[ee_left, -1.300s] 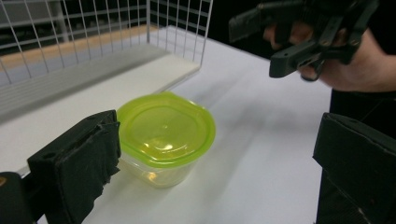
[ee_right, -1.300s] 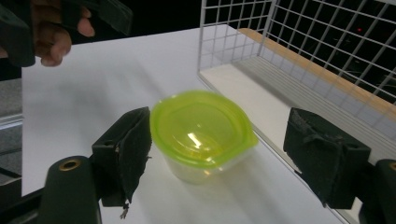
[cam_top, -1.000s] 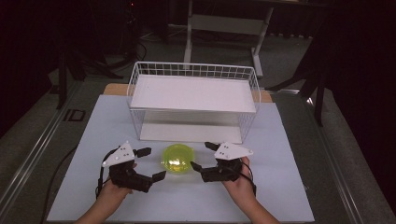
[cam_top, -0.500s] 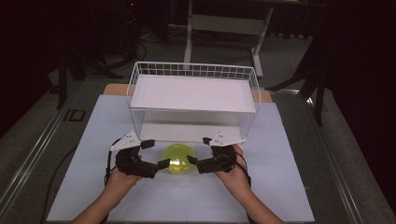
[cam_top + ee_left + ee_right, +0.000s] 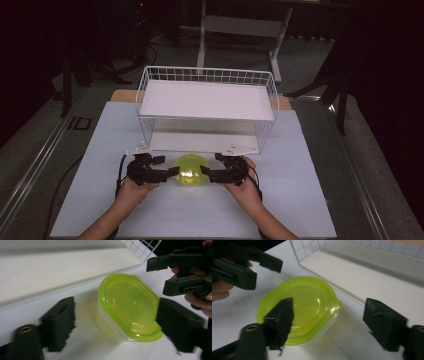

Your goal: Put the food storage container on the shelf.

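Observation:
A clear tub with a lime-green lid [image 5: 189, 170] stands on the white table top [image 5: 300, 200], just in front of the wire rack. My left gripper [image 5: 171, 173] reaches it from the left and my right gripper [image 5: 205, 175] from the right. In the left gripper view the tub [image 5: 128, 306] lies between the jaws of the left gripper [image 5: 117, 323]; they have just been closing, one near the lid's rim, the other well apart. In the right gripper view the tub [image 5: 304, 300] sits by one jaw of the right gripper [image 5: 332, 323], whose jaws have also been closing, with a wide gap to the other.
A white wire rack [image 5: 207, 100] with two white shelves stands directly behind the tub, its lower shelf edge [image 5: 62, 272] close to the jaws. The other gripper [image 5: 186, 270] shows across the tub in each gripper view. A desk frame [image 5: 240, 25] stands beyond the table.
Both hands have moved forward and down, bringing the grippers from behind the tub to level at its two sides. Both pairs of jaws stand narrower than before.

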A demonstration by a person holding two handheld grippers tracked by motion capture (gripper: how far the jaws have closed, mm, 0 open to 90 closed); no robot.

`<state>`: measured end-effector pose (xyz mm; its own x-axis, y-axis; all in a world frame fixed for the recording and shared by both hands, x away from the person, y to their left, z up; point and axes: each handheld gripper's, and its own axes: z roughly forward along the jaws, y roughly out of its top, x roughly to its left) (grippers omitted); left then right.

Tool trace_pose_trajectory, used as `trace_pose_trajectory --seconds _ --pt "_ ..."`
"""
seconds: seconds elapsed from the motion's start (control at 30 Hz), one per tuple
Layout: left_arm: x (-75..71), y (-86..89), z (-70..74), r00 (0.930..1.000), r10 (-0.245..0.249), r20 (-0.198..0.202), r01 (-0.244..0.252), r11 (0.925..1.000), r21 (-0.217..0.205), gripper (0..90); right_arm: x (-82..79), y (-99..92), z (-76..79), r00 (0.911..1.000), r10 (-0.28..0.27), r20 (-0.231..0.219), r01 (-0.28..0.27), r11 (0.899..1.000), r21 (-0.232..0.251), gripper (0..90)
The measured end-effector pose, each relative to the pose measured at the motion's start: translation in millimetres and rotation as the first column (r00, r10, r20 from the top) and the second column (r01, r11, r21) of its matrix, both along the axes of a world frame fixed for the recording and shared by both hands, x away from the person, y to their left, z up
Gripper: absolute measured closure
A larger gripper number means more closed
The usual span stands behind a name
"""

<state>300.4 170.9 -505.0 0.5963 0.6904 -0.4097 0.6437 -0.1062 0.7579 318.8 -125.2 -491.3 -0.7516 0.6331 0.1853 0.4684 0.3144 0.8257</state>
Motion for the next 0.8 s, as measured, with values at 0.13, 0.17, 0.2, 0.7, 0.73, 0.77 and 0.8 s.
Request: trace_pose_trajectory --seconds 0.13,0.17,0.2,0.7,0.73,0.77,0.8 --pt "2.2 -2.6 -5.7 0.9993 0.006 -0.036 -0.006 1.0000 0.003 30.2 1.4 2.7 -3.3 0.9997 -0.008 -0.021 0.008 1.000 -0.006 32.0" --pt "3.0 -2.8 -7.2 0.9990 -0.001 -0.044 0.001 1.0000 -0.006 35.8 1.6 4.1 -4.2 0.9995 -0.014 -0.027 0.014 1.000 -0.017 33.1" --pt "3.3 -3.3 -8.0 0.9984 0.005 -0.057 -0.005 1.0000 -0.007 39.3 1.7 4.6 -5.0 0.9994 -0.016 -0.029 0.016 1.000 -0.018 34.6" --pt "-6.7 -10.2 -2.9 0.9944 -0.057 -0.089 0.059 0.9982 0.013 65.6 -2.5 3.1 -8.5 0.9952 0.015 -0.097 -0.018 0.999 -0.031 63.8" --pt "-6.7 -10.2 -2.9 0.9944 -0.057 -0.089 0.059 0.9982 0.013 66.1 -2.5 3.1 -8.5 0.9952 0.015 -0.097 -0.018 0.999 -0.031 63.8" --pt "-8.3 -10.3 -2.8 0.9947 -0.059 -0.084 0.061 0.9981 0.015 66.1 -3.6 3.2 -7.7 0.9946 0.015 -0.103 -0.018 0.999 -0.032 64.7" --pt "-9.9 -10.8 -2.5 0.9950 -0.055 -0.083 0.057 0.9983 0.017 66.9 -4.2 2.8 -7.1 0.9939 0.019 -0.109 -0.022 0.999 -0.030 65.3"
